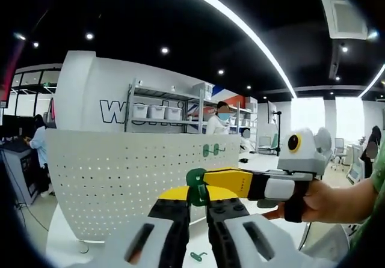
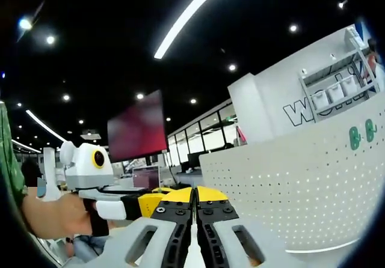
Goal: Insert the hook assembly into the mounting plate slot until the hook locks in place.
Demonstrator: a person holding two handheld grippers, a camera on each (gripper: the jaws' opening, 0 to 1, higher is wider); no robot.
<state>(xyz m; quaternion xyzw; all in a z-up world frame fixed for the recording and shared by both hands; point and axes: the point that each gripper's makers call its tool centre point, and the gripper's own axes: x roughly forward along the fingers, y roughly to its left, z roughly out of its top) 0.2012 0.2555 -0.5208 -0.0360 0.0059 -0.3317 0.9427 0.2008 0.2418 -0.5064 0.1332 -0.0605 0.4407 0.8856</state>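
The white perforated mounting plate stands upright across the left gripper view, and two green hooks hang near its upper right. My left gripper is in front of the plate, shut on a green hook assembly at its tips. My right gripper comes in from the right, and its yellow jaw tip touches that hook. In the right gripper view my right gripper has its jaws pressed together with nothing visible between them. The plate and its two hooks lie to the right there.
Another green hook lies on the white table below my left jaws. A hand holds the right gripper. Shelving with white bins and people stand behind the plate. A red screen hangs far off.
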